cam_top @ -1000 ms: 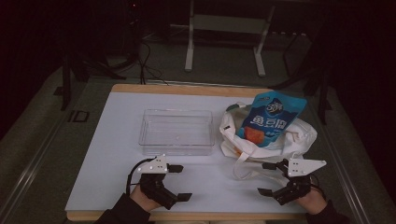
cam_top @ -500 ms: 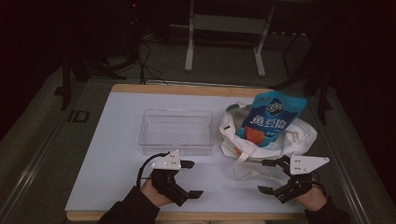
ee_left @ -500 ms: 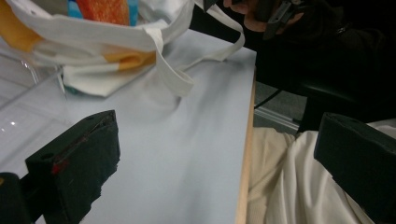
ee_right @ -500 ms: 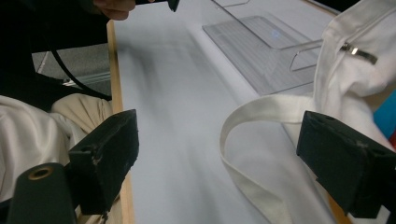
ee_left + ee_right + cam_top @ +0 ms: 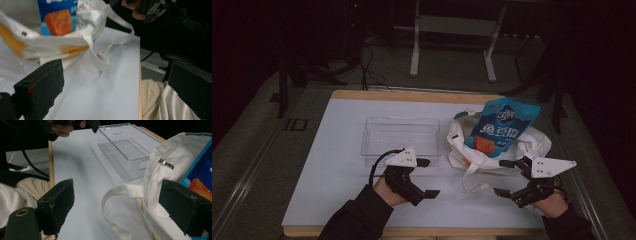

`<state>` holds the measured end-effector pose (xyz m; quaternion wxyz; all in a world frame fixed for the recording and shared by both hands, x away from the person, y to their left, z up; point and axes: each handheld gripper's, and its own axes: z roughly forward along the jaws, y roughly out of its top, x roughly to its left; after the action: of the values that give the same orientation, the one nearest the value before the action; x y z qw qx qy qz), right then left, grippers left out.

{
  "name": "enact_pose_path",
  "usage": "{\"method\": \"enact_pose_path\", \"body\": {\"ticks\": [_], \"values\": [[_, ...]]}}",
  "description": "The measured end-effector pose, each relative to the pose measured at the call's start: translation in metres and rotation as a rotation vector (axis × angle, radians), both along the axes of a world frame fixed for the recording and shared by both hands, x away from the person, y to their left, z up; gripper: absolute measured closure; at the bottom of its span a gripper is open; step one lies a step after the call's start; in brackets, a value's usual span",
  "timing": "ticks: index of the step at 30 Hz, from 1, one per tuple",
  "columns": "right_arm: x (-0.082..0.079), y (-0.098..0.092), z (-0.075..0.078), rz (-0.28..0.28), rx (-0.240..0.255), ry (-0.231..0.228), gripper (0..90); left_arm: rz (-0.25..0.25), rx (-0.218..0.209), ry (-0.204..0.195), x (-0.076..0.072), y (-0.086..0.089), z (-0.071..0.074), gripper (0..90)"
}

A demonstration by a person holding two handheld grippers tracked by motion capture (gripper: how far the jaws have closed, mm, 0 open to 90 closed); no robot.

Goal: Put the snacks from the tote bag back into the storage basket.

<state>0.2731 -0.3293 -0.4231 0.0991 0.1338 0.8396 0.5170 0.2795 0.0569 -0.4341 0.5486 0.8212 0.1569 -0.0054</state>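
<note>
The white bag (image 5: 497, 150) is lying on the counter's (image 5: 337, 200) right side with its blue packet (image 5: 502, 127) sticking out, nearer the right gripper (image 5: 507, 177), which is gaping wide and empty beside the bag's loose handle (image 5: 120, 192), as is the left gripper (image 5: 428, 177).

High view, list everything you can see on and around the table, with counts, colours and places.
Table: one, white top with wooden edge, centre.
Clear tray: one, transparent, empty, middle of table.
Tote bag: one, white, right of the tray, strap trailing forward.
Snack pouch: one, blue with orange patch, sticking out of the bag.
Metal stand: one, grey, on the floor beyond the table.
Left hand-held gripper: one, black, open, near the tray's front.
Right hand-held gripper: one, black, open, by the bag's strap.
</note>
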Motion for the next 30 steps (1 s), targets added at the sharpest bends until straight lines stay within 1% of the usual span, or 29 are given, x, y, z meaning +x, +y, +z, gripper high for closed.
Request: {"method": "enact_pose_path", "body": {"ticks": [1,3,5,6,7,9,12,14,15,17,18,21,22,23,25,26,27,28,29,30], "values": [[0.001,-0.001,0.001,-0.005,0.007,-0.003,13.2,0.003,-0.004,-0.01,0.002,-0.002,0.002,0.8],[0.004,-0.003,0.004,-0.008,0.028,-0.004,13.3,0.003,-0.016,-0.013,0.006,-0.007,0.006,0.8],[0.007,-0.003,0.008,-0.016,0.024,-0.02,13.2,-0.002,-0.024,-0.02,0.01,-0.012,0.011,0.8],[0.007,-0.003,0.008,-0.016,0.024,-0.02,13.2,-0.002,-0.024,-0.02,0.01,-0.012,0.011,0.8],[0.01,-0.004,0.011,-0.026,0.02,-0.035,13.3,-0.008,-0.017,-0.038,0.013,-0.017,0.015,0.8],[0.013,-0.006,0.014,-0.033,0.024,-0.039,13.5,-0.02,-0.016,-0.039,0.017,-0.022,0.019,0.8],[0.018,-0.008,0.018,-0.041,0.024,-0.049,13.6,-0.024,-0.024,-0.036,0.025,-0.027,0.022,0.8],[0.021,-0.011,0.019,-0.051,0.035,-0.053,13.7,-0.025,-0.029,-0.042,0.029,-0.031,0.023,0.7],[0.022,-0.012,0.02,-0.055,0.04,-0.047,13.7,-0.025,-0.029,-0.042,0.029,-0.031,0.023,0.7],[0.025,-0.015,0.02,-0.064,0.042,-0.048,13.7,-0.026,-0.027,-0.051,0.036,-0.037,0.024,0.8],[0.026,-0.016,0.02,-0.069,0.04,-0.048,13.7,-0.022,-0.023,-0.057,0.038,-0.039,0.024,0.7],[0.029,-0.02,0.021,-0.081,0.033,-0.052,13.7,-0.025,-0.026,-0.055,0.042,-0.043,0.024,0.8],[0.029,-0.02,0.021,-0.081,0.033,-0.052,13.7,-0.017,-0.023,-0.065,0.044,-0.046,0.024,0.8],[0.032,-0.022,0.021,-0.09,0.026,-0.051,13.7,-0.022,-0.018,-0.069,0.049,-0.051,0.024,0.8],[0.034,-0.025,0.021,-0.096,0.02,-0.048,13.8,-0.015,-0.013,-0.089,0.053,-0.055,0.026,0.8],[0.035,-0.026,0.022,-0.094,0.017,-0.057,14.6,-0.013,-0.011,-0.098,0.055,-0.057,0.027,0.8],[0.035,-0.027,0.022,-0.096,0.012,-0.065,14.8,-0.005,-0.021,-0.103,0.057,-0.058,0.028,0.8],[0.036,-0.029,0.022,-0.102,0.008,-0.068,14.7,-0.011,-0.029,-0.097,0.06,-0.059,0.029,0.8],[0.037,-0.03,0.022,-0.106,0.008,-0.068,14.8,-0.007,-0.029,-0.1,0.063,-0.06,0.03,1.5],[0.038,-0.032,0.022,-0.111,0.01,-0.066,14.7,-0.002,-0.027,-0.115,0.064,-0.061,0.031,1.8]]}}
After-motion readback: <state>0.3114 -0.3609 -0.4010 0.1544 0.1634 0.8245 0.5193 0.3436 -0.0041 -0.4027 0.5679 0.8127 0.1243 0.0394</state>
